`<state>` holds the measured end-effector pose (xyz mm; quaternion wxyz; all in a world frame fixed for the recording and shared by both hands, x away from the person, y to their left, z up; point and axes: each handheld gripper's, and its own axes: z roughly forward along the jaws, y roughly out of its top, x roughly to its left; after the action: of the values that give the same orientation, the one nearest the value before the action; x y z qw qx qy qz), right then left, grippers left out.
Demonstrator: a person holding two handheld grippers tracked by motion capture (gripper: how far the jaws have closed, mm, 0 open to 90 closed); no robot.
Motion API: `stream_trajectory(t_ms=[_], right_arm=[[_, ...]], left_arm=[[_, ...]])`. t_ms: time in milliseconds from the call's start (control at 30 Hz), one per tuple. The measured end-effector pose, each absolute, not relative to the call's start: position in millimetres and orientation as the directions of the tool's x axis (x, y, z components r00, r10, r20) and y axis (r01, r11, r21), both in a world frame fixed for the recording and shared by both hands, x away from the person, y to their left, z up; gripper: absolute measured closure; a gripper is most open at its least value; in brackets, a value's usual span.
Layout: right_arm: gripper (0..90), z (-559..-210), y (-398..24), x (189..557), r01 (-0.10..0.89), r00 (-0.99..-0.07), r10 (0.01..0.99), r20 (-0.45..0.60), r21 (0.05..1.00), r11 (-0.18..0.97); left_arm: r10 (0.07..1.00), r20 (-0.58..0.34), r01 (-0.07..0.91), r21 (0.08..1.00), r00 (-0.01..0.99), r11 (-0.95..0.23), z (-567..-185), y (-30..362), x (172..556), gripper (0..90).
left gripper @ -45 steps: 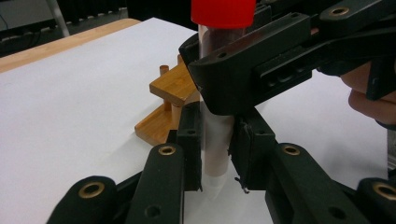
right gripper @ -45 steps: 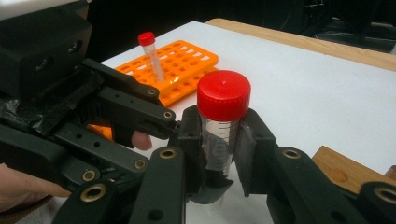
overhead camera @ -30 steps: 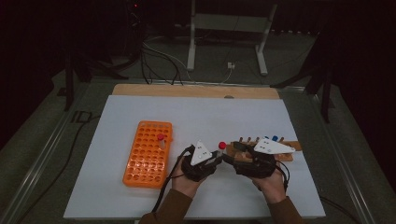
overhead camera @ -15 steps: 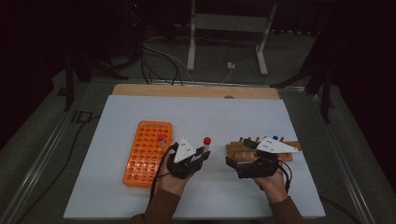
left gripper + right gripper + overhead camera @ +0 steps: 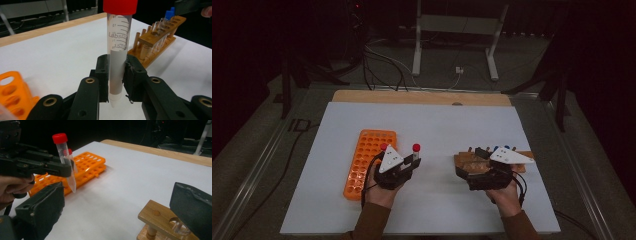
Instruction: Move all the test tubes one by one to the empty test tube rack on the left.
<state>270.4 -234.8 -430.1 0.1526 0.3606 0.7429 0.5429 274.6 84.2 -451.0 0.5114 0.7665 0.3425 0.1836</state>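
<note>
White tabletop [image 5: 437, 125]: my left gripper [image 5: 409, 167] pinches the red-capped clear tube [image 5: 117, 50] beside the orange plastic rack [image 5: 367, 160], not yet slotted; my right gripper [image 5: 469, 172], jaws just spread wide, holds nothing.

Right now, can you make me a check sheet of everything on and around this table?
Surface: white table top, wooden strip along the far edge.
Job's things: red-capped tube held upright; orange rack at the left with one more red-capped tube standing in it; wooden rack at the right, holding blue-capped tubes.
Clutter: nothing seen.
Grippers: left tool shut on the red-capped tube, beside the orange rack; right tool wide open at the wooden rack, jaws just opened, nothing between them.
Cables: one trails from each tool; more lie on the floor behind the table.
Surroundings: dark room, grey metal stand behind the table.
</note>
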Motion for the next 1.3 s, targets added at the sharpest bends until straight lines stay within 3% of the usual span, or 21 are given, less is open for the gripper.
stream_trajectory(t_ms=[667, 1300], right_arm=[[0.2, -430.8, -235.6, 270.1, 0.371, -0.694, 0.7, 0.169, 0.917, 0.147], [0.2, -430.2, -236.7, 269.3, 0.366, -0.7, 0.695, 0.166, 0.919, 0.15]], left_arm=[[0.807, -0.075, 0.359, 0.916, 0.586, -0.176, -449.4, 147.5, 277.4, 75.4], [0.837, -0.028, 0.403, 0.885, 0.547, -0.234, -468.3, 148.8, 283.5, 75.4]])
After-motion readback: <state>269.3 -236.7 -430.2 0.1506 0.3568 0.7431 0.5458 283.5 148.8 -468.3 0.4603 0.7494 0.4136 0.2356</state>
